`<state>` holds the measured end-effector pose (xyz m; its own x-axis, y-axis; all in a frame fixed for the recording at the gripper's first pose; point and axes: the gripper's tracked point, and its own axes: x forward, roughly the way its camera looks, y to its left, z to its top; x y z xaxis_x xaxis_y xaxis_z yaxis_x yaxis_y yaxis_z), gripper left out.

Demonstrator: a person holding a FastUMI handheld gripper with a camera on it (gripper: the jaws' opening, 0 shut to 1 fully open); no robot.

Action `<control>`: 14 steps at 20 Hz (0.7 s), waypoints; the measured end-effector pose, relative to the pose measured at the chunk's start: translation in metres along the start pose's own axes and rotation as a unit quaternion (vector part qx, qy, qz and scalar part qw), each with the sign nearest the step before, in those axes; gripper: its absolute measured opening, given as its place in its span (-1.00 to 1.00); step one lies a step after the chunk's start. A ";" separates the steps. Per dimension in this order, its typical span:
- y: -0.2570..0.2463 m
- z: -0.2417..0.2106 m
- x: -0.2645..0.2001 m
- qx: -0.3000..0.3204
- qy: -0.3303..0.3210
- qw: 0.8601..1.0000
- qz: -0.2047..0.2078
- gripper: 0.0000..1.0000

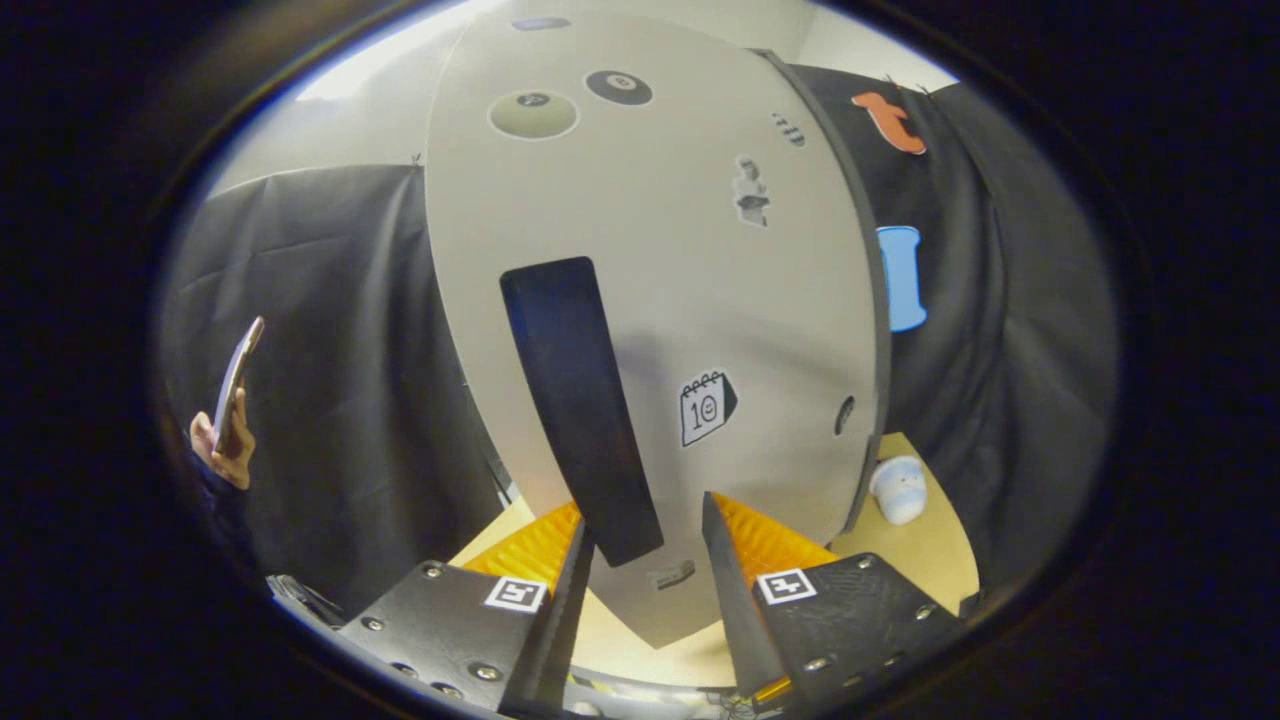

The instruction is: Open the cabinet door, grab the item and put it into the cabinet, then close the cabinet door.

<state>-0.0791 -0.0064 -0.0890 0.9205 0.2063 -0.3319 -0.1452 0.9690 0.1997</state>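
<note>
— Why is your hand-held gripper (643,555) spread open at lower centre?

— You're lining its fingers up either side of the cabinet door's (700,300) long dark handle (580,400), neither pressing yet. The door is smooth pale board, stickered.

— And the item (898,488)?

— Small, pale, rounded, on the wooden desk (940,550) at lower right.

The gripper (645,545) points forward from the lower centre of the frame, fingers parted; at far left, a person's hand (228,450) is raised, fingers curled.
</note>
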 end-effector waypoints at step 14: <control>0.019 0.018 0.073 -0.025 0.001 0.999 0.041 0.34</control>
<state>-0.0081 0.0243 -0.0926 0.9045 0.2847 -0.3174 -0.2372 0.9546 0.1803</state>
